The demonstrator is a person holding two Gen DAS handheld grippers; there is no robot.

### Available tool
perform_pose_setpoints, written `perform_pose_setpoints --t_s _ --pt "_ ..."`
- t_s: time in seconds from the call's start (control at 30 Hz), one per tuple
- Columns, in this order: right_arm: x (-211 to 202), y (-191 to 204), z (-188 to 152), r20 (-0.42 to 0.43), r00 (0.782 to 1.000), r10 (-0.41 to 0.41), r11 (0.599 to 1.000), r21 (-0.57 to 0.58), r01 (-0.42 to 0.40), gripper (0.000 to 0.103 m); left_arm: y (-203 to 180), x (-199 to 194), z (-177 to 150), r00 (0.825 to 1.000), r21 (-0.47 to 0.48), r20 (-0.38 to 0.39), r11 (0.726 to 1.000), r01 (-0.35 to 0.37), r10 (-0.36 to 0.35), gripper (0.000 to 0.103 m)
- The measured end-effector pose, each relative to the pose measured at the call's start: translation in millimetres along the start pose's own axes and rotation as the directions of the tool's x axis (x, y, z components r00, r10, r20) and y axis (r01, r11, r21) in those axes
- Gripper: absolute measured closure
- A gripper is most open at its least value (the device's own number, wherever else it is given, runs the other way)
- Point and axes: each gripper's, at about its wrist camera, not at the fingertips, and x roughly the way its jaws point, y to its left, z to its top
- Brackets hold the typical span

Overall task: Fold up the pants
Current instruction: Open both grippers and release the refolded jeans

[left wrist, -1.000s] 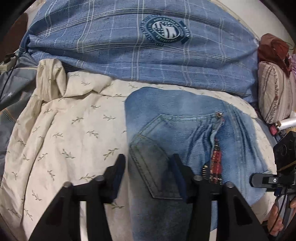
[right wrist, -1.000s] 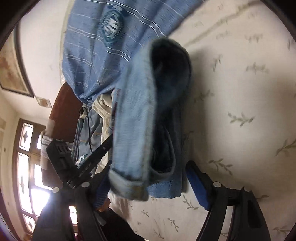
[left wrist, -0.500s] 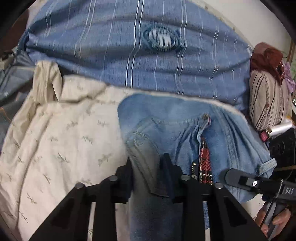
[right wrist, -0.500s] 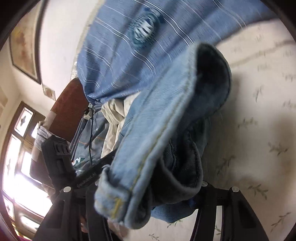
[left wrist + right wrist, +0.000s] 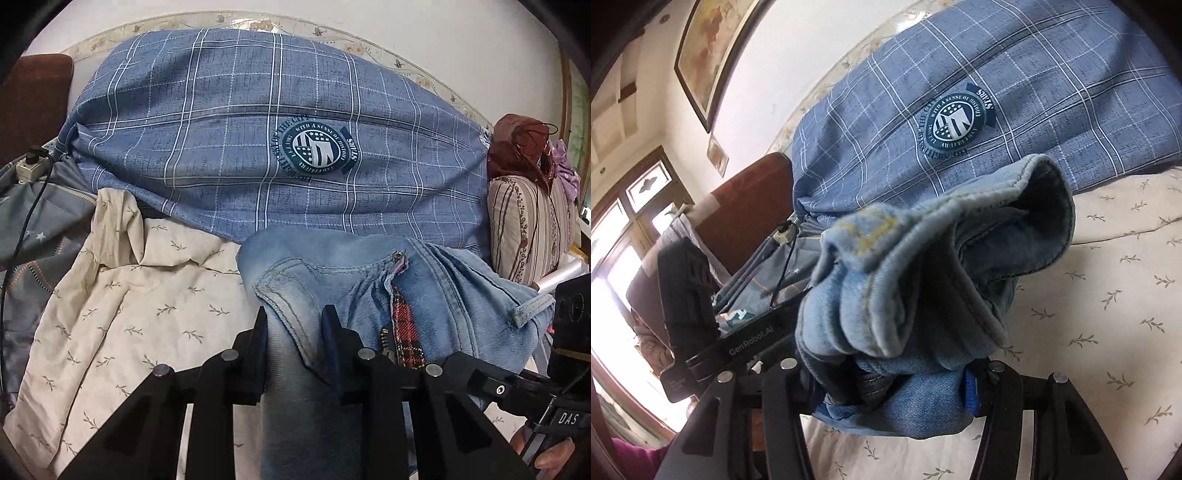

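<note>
The light blue denim pants [image 5: 332, 273] are lifted off the cream leaf-print bed sheet [image 5: 122, 317]. A back pocket and an open zipper with red plaid lining [image 5: 406, 325] face the left wrist camera. My left gripper [image 5: 295, 339] is shut on a fold of the denim beside the pocket. In the right wrist view the pants [image 5: 923, 280] hang bunched, with the waistband opening at the upper right. My right gripper [image 5: 890, 384] is shut on the bunched denim. The right gripper's body [image 5: 535, 398] shows at the lower right of the left view.
A blue plaid duvet with a round badge [image 5: 317, 147] lies piled behind the pants. A striped pillow [image 5: 532, 229] sits at the right. A grey star-print cover [image 5: 33, 229], a power strip and a cable [image 5: 29, 162] lie at the left. A brown headboard [image 5: 746, 206] stands beyond.
Both grippers closed on the pants and raised them off the sheet. The left went from open over the pocket to gripping beside it. Both cameras tilted up toward the duvet.
</note>
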Motion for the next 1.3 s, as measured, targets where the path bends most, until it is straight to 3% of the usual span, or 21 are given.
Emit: perform_pose_setpoints --t_s 0.13,0.2,0.33,0.43,0.5,0.7,0.87,1.0,1.1,1.3 --pt "14 -10 -2 -0.053 0.998 -0.023 0.999 0.033 0.025 0.045 2 18 -11 0.994 -0.016 -0.106 1.000 -0.019 0.018 0.075" --pt "20 -19 -9 -0.117 0.992 -0.041 0.997 0.058 0.048 0.045 5 32 -20 0.981 -0.039 -0.196 0.999 -0.015 0.007 0.075" --pt "28 -25 -21 -0.201 0.978 -0.058 0.996 0.053 0.070 0.045 0 36 -30 0.971 -0.011 -0.236 0.999 -0.037 0.033 0.073" --pt "33 -42 -25 -0.270 0.962 -0.034 0.988 0.133 0.073 0.041 0 42 -34 0.963 -0.016 -0.266 0.998 -0.059 0.053 0.055" --pt "32 -51 -27 -0.298 0.954 -0.008 0.978 0.196 0.069 0.038 3 43 -34 0.960 -0.020 -0.267 0.995 -0.097 0.088 0.032" --pt "4 -52 -25 -0.306 0.952 0.007 0.982 0.181 0.051 0.034 12 30 -33 0.962 -0.029 -0.223 0.985 -0.168 0.158 0.024" --pt "-38 -46 -20 -0.209 0.978 -0.008 0.990 0.133 0.037 0.033 11 1 -30 0.961 -0.010 -0.133 0.970 -0.244 0.241 0.020" --pt "-76 -38 -18 -0.044 0.998 -0.040 0.990 0.135 0.046 0.031 6 -28 -24 0.950 0.003 -0.054 0.951 -0.309 0.309 0.017" --pt "-97 -25 -18 0.086 0.992 -0.097 0.989 0.122 0.086 0.030 -4 -58 -26 0.935 0.021 0.019 0.935 -0.355 0.355 0.011" --pt "-103 8 -21 0.174 0.971 -0.163 0.987 0.046 0.157 0.029 -20 -107 -31 0.923 0.052 0.075 0.923 -0.382 0.377 0.010"
